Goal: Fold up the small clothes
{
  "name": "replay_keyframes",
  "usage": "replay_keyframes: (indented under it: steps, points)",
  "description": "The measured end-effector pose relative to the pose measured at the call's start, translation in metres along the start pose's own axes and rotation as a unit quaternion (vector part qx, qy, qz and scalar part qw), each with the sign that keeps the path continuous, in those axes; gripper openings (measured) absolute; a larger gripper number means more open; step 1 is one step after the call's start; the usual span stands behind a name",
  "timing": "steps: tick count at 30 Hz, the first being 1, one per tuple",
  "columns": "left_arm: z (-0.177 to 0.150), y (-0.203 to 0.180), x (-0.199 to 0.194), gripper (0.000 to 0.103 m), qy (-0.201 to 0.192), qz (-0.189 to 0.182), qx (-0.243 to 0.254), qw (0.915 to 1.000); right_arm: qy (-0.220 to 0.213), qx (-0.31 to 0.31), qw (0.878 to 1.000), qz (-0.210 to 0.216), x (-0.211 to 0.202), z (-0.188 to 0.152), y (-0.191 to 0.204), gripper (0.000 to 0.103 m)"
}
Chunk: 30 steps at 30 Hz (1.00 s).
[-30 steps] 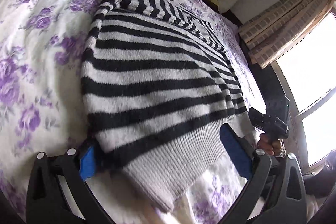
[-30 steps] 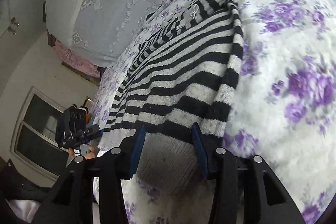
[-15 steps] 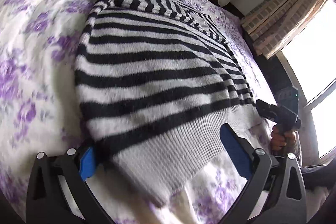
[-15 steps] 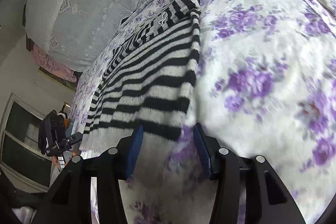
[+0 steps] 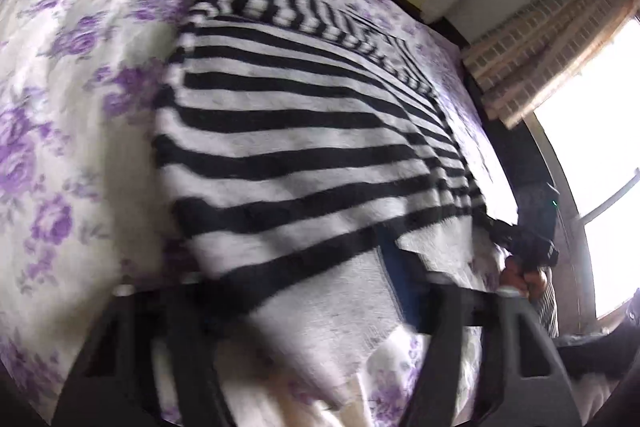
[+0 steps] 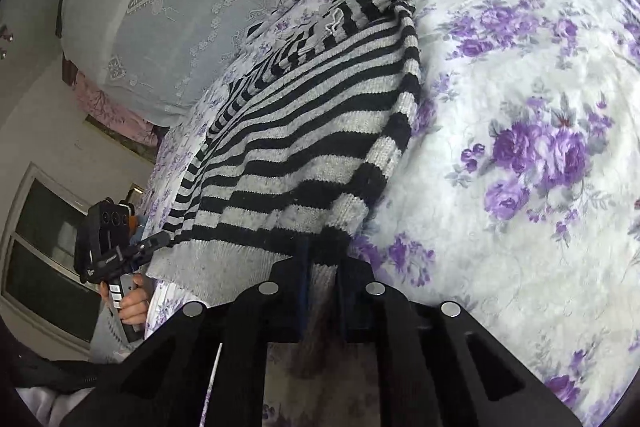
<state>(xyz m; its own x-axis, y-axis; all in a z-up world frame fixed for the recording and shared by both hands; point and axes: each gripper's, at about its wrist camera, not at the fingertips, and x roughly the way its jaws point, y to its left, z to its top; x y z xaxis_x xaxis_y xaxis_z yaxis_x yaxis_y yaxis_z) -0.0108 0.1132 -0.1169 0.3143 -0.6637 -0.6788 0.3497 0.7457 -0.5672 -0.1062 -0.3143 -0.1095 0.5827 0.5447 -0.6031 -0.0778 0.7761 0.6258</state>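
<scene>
Both hand-held grippers (image 6: 323, 269) (jaws just closing)

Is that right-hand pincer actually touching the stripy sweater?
Touching. In the right wrist view the right gripper, having just closed, pinches the striped sweater's grey hem between its pads.

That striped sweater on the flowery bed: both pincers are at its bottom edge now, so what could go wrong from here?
1. The right gripper, whose jaws have just been closing, pinches only the grey hem of the striped sweater; thick knit may slip out when lifted.
2. The left gripper, also just closing, is blurred, so its hold is uncertain; an uneven lift would skew the fold.
3. Either could snag the floral bedsheet underneath.
</scene>
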Motion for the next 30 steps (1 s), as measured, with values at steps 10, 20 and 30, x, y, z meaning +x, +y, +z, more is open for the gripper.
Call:
replay_keyframes:
  steps: [10,20,30]
  points:
    - [0.002,-0.006,-0.013,0.014,-0.017,-0.006,0.007,0.9998,-0.036,0.001,0.999,0.032,-0.012,0.011,0.008,0.008]
    - [0.039,-0.022,-0.031,0.008,-0.074,0.009,0.034,0.9966,-0.080,-0.015,0.995,0.060,-0.012,0.068,0.037,0.008]
    - [0.097,-0.025,-0.022,0.008,-0.104,0.023,0.041,0.9934,-0.103,0.003,0.993,0.051,0.002,0.120,0.031,0.008]
